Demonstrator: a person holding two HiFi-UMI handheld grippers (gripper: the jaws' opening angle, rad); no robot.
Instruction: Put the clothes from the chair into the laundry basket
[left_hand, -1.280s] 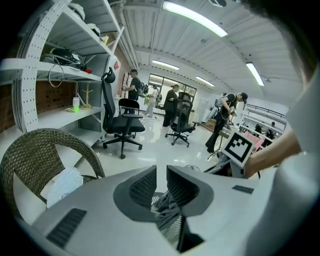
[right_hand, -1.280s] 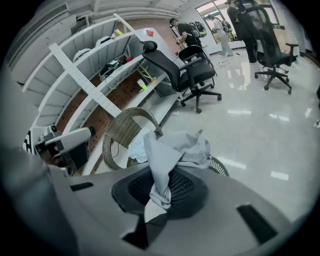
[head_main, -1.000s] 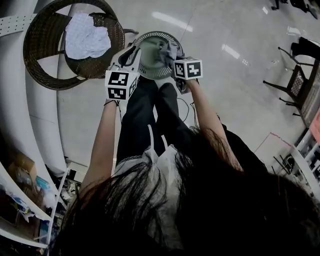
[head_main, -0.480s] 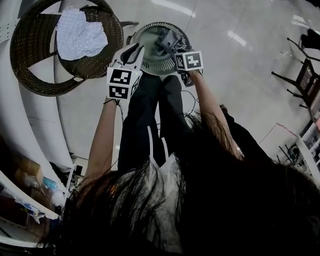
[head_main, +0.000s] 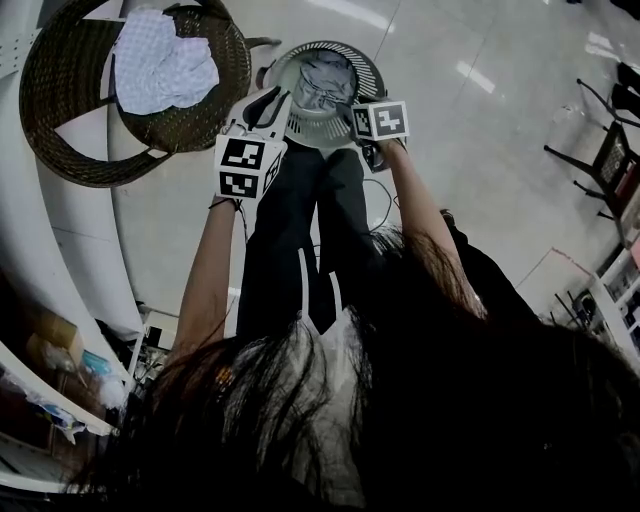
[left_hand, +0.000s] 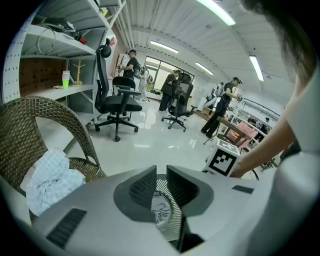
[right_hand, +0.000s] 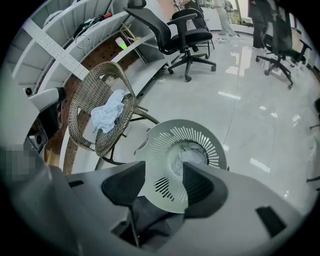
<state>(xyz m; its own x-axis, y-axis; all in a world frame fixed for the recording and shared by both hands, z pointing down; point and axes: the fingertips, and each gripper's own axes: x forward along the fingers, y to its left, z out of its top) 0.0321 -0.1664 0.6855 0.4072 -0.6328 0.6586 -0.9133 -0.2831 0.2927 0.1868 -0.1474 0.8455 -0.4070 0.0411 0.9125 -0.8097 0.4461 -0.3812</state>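
Grey crumpled garment (head_main: 325, 85) lies inside the round slatted plastic laundry basket (head_main: 297, 126); over that basket the right claw (right_hand: 164, 176) is opening, empty; left claw (left_hand: 161, 183) narrowly apart.

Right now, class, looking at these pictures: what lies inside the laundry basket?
A crumpled grey garment lies inside the laundry basket, seen from above through its open top. The basket's floor and anything beneath the garment are covered, so they cannot be seen.
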